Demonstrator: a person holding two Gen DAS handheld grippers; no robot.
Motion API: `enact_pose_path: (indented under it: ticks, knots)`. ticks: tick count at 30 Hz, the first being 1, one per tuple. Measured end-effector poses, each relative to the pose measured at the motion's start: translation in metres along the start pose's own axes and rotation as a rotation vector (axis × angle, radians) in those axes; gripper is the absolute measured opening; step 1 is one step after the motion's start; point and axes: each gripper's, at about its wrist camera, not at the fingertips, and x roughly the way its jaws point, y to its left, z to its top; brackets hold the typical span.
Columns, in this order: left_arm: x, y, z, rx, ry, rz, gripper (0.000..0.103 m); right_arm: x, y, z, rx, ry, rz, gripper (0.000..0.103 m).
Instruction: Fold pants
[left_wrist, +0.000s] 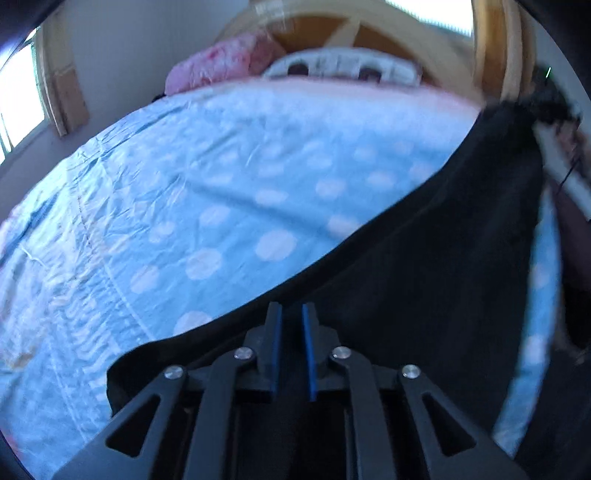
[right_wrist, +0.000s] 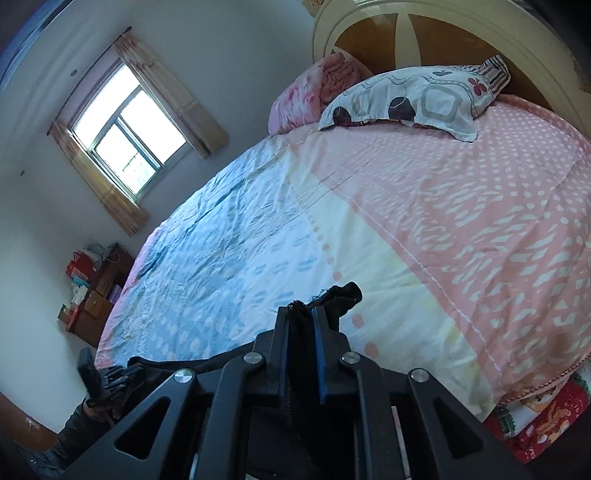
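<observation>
The step in hand looks like the pick-up that comes before the first fold: both grippers have hold of the black fabric pants (left_wrist: 424, 266), and the cloth hangs stretched between them above the bed with its blue-and-pink dotted cotton cover (right_wrist: 424, 221).

In the right wrist view, the right gripper (right_wrist: 302, 314) has its jaws drawn narrow on a bunched edge of the pants. A dark wad of cloth fills the gap between the blue pads and a tuft pokes out past the tips, up and to the right. The rest of the cloth runs back below the jaws and off to the left.

In the left wrist view, the left gripper (left_wrist: 291, 312) also has its jaws close together. Black cloth lies right under and between them, though the picture is blurred and the pinch itself is hard to make out; by my reading they are closed on the pants. From these jaws the cloth sweeps up and to the right as one taut dark sheet.

No fold has been made yet. The next move, I judge, calls for keeping both grips firm, spreading the pants out flat ahead of the jaws on the open cover, then bringing one leg over the other.
</observation>
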Motion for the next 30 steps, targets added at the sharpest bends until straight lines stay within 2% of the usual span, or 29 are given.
enact_pose_path:
  ticks: [1, 3, 5, 6, 8, 10, 12, 13, 15, 16, 21, 24, 28, 30]
  knots:
    - [0.003, 0.0, 0.001, 0.014, 0.009, -0.01, 0.015, 0.0, 0.0, -0.001, -0.001, 0.001, 0.003, 0.012]
    - [0.002, 0.001, 0.004, 0.018, 0.009, -0.02, 0.029, 0.0, -0.001, -0.004, -0.002, 0.006, 0.006, 0.012]
    - [0.0, 0.003, 0.005, 0.036, 0.016, 0.015, 0.078, -0.002, -0.003, -0.007, -0.006, 0.007, 0.005, 0.012]
    - [-0.003, 0.002, 0.005, 0.045, 0.006, 0.028, 0.082, -0.002, -0.004, -0.008, -0.006, 0.007, 0.009, 0.012]
    - [-0.007, 0.003, 0.004, 0.069, 0.014, -0.013, 0.082, -0.002, -0.006, -0.009, -0.006, 0.004, 0.009, 0.012]
    - [-0.006, 0.005, 0.003, 0.085, 0.04, -0.003, 0.08, 0.0, -0.008, -0.01, -0.001, 0.004, 0.013, 0.012]
    - [-0.003, 0.007, -0.001, 0.105, 0.069, -0.011, 0.068, 0.001, -0.009, -0.01, -0.001, 0.003, 0.015, 0.012]
    - [-0.001, 0.009, -0.001, 0.109, 0.085, -0.019, 0.057, 0.002, -0.009, -0.01, 0.001, 0.002, 0.018, 0.012]
    - [0.0, 0.013, 0.0, 0.106, 0.087, -0.038, 0.052, 0.004, -0.009, -0.011, 0.004, 0.003, 0.021, 0.012]
    - [0.0, 0.013, 0.0, 0.112, 0.089, -0.038, 0.045, 0.004, -0.009, -0.011, 0.003, 0.003, 0.017, 0.012]
    - [0.0, 0.012, 0.001, 0.148, 0.108, -0.039, 0.04, 0.002, -0.011, -0.012, 0.01, 0.002, 0.022, 0.012]
    - [-0.006, 0.018, 0.0, 0.174, 0.111, 0.007, 0.04, 0.001, -0.012, -0.012, 0.005, 0.006, 0.021, 0.012]
    - [-0.004, 0.025, -0.004, 0.157, 0.148, -0.026, 0.039, 0.001, -0.013, -0.013, 0.006, 0.005, 0.021, 0.012]
    - [-0.004, 0.027, -0.004, 0.149, 0.156, -0.055, 0.023, 0.002, -0.014, -0.013, 0.009, 0.003, 0.023, 0.012]
